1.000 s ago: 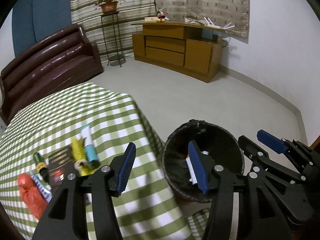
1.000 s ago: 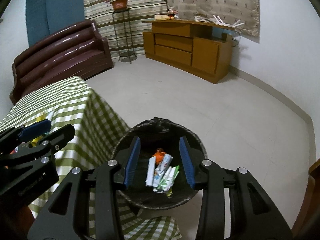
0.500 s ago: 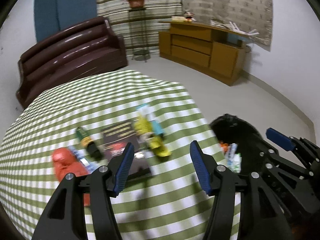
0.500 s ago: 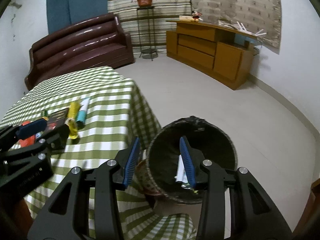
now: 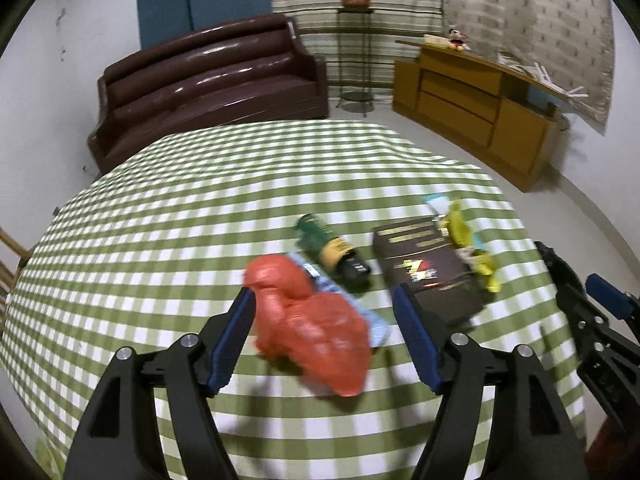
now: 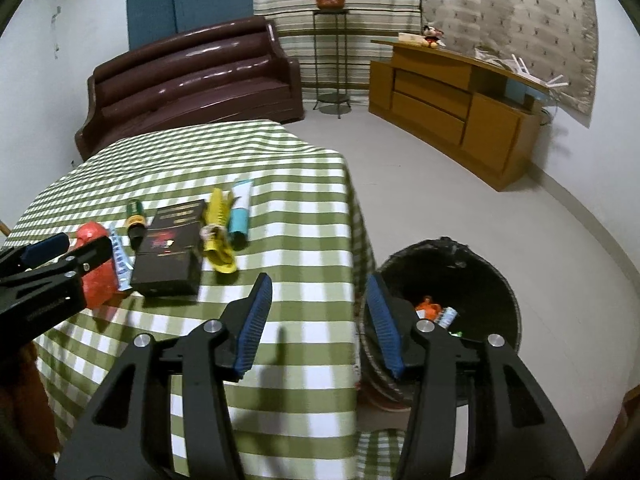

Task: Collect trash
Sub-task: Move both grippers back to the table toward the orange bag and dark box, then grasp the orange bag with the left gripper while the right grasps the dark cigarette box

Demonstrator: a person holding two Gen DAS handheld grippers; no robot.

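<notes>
A crumpled red plastic bag (image 5: 312,324) lies on the green checked table (image 5: 160,240), just ahead of my open, empty left gripper (image 5: 324,340). Beside it lie a blue-white wrapper (image 5: 340,300), a green bottle (image 5: 332,252), a dark box (image 5: 428,276), a yellow wrapper (image 5: 468,240) and a teal tube (image 6: 240,216). My right gripper (image 6: 318,320) is open and empty above the table's right edge. The black bin (image 6: 452,300) stands on the floor to its right with trash inside.
A brown sofa (image 5: 216,84) stands behind the table. A wooden cabinet (image 6: 452,100) and a plant stand (image 6: 330,40) line the far wall. Pale floor lies between the table and the cabinet.
Both grippers swung left, away from the bin and over the table. The left one now faces the red bag; the right one has the bin at its right side.
</notes>
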